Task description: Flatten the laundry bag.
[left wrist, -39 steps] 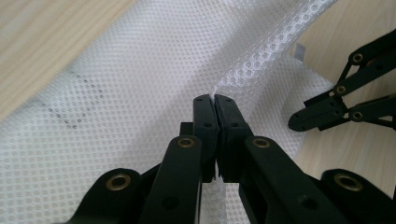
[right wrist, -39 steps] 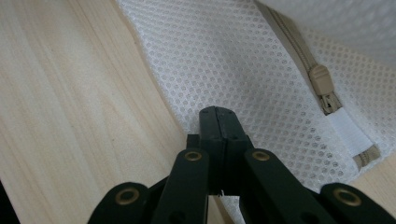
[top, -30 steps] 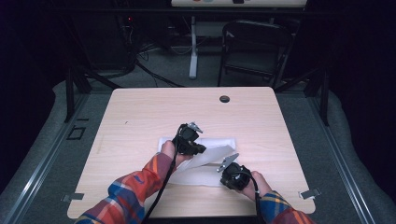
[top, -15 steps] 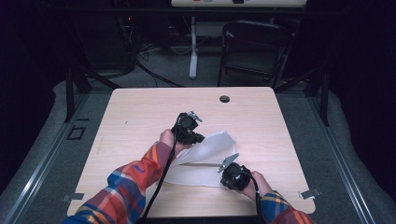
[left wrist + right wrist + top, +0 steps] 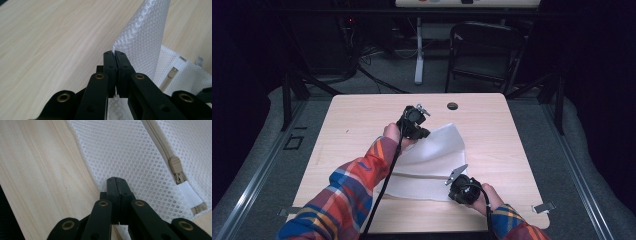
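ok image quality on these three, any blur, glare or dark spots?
High view: table evenly lit, surroundings nearly black, whole frame a bit soft. Left gripper view: mesh bag fairly sharp, no glare; black jaws in the foreground slightly soft. Right gripper view: mesh and zipper pull crisp, a dark strip at the bottom left corner.

Left claw (image 5: 421, 134) hides the mesh bag's (image 5: 432, 160) pinched corner.

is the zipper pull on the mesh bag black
No, the zipper pull on the white mesh bag is beige, matching the zipper tape in the right gripper view.
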{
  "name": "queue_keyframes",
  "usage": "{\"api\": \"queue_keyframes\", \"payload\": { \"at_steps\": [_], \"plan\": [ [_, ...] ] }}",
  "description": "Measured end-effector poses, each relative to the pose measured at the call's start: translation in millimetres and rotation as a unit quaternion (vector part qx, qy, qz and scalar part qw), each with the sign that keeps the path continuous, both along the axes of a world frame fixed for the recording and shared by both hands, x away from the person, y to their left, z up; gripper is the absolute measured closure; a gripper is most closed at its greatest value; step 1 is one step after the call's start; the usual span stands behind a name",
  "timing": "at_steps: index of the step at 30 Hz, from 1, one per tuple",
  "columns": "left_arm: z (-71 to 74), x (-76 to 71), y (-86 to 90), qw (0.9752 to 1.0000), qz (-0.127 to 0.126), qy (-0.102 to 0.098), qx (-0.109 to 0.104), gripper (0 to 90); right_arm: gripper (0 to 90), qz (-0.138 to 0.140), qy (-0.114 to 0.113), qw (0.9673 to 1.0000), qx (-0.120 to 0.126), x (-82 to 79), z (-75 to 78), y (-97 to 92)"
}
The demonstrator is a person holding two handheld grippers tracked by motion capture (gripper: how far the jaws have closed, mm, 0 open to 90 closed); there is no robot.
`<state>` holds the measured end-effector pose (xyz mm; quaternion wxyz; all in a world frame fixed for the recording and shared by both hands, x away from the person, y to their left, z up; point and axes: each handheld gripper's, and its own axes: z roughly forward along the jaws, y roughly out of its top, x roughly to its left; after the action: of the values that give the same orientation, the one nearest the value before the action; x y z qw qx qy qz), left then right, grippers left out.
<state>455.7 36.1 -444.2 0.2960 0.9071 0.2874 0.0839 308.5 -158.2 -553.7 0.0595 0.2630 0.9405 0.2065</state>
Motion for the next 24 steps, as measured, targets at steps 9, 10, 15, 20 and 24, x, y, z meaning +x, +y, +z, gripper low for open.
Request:
{"api": "queue_keyframes", "payload": {
  "at_steps": [9, 10, 15, 20, 24],
  "plan": [
    [15.6, 13.1, -9.9, 0.9992, 0.002, -0.025, 0.030, 88.1, 90.0, 0.003, 0.003, 1.0000, 0.000, -1.3, 0.1, 0.2],
    [16.8, 14.3, -10.9, 0.9991, 0.005, -0.026, 0.032, 88.0, 90.0, 0.003, 0.004, 1.0000, 0.001, -1.6, 0.0, 0.3],
    [21.2, 20.7, -13.1, 0.9984, 0.014, -0.037, 0.041, 88.1, 90.0, 0.009, 0.012, 0.9999, -0.002, -2.9, 0.7, -0.1],
    [24.0, 25.6, -15.3, 0.9974, 0.017, -0.052, 0.048, 88.1, 90.0, 0.014, 0.018, 0.9997, -0.004, -4.3, 1.3, -1.3],
    [27.3, 27.7, -17.0, 0.9961, 0.022, -0.066, 0.054, 88.1, 90.0, 0.018, 0.024, 0.9995, -0.005, -5.6, 1.6, -2.5]
  ]
}}
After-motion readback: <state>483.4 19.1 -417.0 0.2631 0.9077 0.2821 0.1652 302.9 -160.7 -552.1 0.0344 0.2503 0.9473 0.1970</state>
